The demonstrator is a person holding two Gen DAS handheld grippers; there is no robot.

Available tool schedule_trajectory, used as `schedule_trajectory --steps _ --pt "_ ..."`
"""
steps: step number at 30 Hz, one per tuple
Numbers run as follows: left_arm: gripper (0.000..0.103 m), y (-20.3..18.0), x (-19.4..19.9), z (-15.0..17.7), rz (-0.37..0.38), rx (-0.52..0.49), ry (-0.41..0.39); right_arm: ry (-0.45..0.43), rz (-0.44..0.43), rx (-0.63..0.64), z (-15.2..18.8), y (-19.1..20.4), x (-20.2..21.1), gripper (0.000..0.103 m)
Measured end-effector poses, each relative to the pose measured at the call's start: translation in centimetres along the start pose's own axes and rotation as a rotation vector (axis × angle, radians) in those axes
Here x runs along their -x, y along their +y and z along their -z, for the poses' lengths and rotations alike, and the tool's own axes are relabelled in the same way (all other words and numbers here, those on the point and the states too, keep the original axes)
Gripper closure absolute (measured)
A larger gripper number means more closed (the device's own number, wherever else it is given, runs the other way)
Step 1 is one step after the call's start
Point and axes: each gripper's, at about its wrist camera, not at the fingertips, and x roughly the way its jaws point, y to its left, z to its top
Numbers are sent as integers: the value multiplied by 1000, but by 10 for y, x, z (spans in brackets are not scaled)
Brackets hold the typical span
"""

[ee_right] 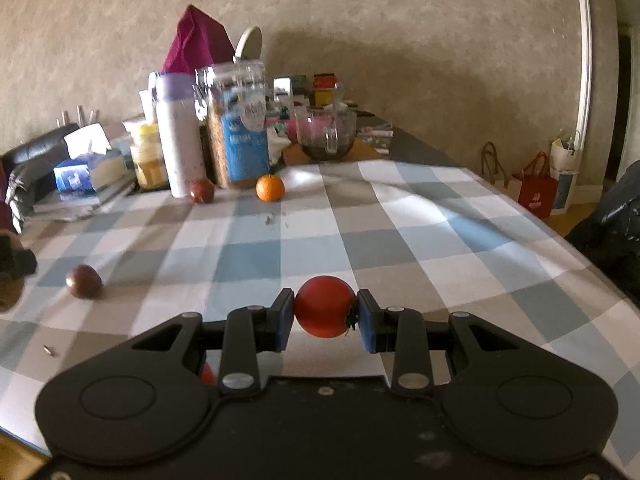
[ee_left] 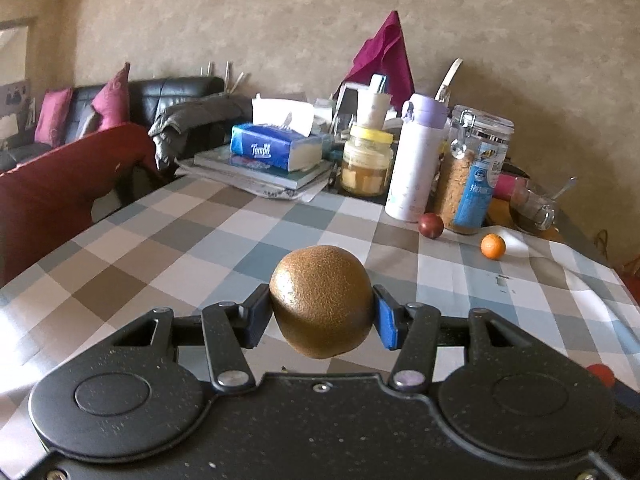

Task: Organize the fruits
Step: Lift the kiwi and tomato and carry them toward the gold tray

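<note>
1. Left wrist view: your left gripper (ee_left: pixel 323 312) is clamped on a brown kiwi (ee_left: pixel 322 301), blue pads pressed to both sides, fruit held above the checked tablecloth (ee_left: pixel 192 240).
2. Same view, far right: a dark red plum (ee_left: pixel 431 225) sits just beside the white-and-lilac flask (ee_left: pixel 416 160) and the clip-top jar (ee_left: pixel 472 168); a small orange (ee_left: pixel 493 246) lies near it, apart from the jar.
3. Same view, back of table: tissue pack (ee_left: pixel 276 146) on a stack of books, yellow-lid jar (ee_left: pixel 366 160) next to the flask.
4. Right wrist view: your right gripper (ee_right: pixel 325 314) is closed on a red tomato (ee_right: pixel 325 306), stem end against the right pad, held over the cloth.
5. Same view: orange (ee_right: pixel 270 188) and plum (ee_right: pixel 202 191) sit in front of the jar and flask; a 2nd dark plum (ee_right: pixel 83 281) lies alone at the left, well apart from them.
6. Same view: a red bit shows under the gripper body (ee_right: pixel 208 374); can't tell what it is.
</note>
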Motion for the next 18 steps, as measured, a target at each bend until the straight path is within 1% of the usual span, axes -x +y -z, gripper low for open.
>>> schedule_trajectory --steps 3,7,11,15,18 --pt "45 5 9 -9 5 10 29 -15 -19 -14 -11 -2 17 69" --pt "45 16 35 -18 38 -2 20 -32 -73 -41 -25 -9 44 69" --pt "45 26 63 -24 82 -42 18 -47 -131 -49 -32 -15 73 69" --pt "45 36 82 -24 152 -88 57 -58 -182 -68 -34 -22 101 69" --pt "45 42 94 -21 200 -116 112 -57 -205 -78 -33 -26 116 68"
